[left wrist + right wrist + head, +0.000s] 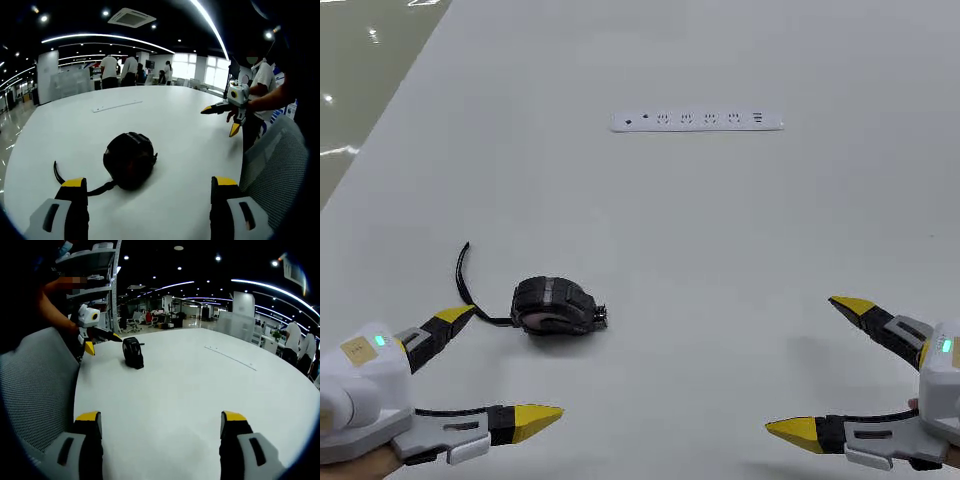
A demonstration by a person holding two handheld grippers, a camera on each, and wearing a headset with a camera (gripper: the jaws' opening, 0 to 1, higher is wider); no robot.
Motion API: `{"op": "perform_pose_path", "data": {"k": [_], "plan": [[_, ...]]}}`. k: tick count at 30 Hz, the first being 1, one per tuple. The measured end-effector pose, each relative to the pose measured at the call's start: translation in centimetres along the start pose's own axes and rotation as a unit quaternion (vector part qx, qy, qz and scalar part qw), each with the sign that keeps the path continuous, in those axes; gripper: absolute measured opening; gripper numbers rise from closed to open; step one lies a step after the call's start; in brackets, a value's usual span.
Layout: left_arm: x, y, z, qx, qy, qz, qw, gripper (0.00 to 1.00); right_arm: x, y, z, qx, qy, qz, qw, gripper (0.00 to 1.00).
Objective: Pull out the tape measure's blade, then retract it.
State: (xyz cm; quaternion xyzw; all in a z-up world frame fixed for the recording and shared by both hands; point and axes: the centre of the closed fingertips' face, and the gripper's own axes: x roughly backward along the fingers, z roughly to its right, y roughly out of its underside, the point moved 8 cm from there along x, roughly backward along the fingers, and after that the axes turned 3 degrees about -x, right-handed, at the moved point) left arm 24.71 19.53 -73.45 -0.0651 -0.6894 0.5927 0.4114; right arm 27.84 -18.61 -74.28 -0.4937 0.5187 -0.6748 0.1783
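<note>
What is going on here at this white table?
A person holds a two-jaw gripper in each hand above the white table. The left gripper and the right gripper are both open and hold nothing. The black tape measure lies just ahead of the left gripper, untouched, its blade not pulled out. A power strip lies farther back.

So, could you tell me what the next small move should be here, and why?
Probably ease the left gripper forward to close on the tape measure: it lies just ahead of the open jaws, untouched, blade in. The right gripper, also open, is farther off.
</note>
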Motion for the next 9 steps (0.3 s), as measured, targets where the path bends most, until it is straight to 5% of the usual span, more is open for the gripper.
{"op": "perform_pose_path", "data": {"k": [9], "plan": [[0.11, -0.05, -0.02, 0.003, -0.002, 0.005, 1.0, 1.0, 0.07, 0.07, 0.02, -0.002, 0.001, 0.001, 1.0, 1.0]]}}
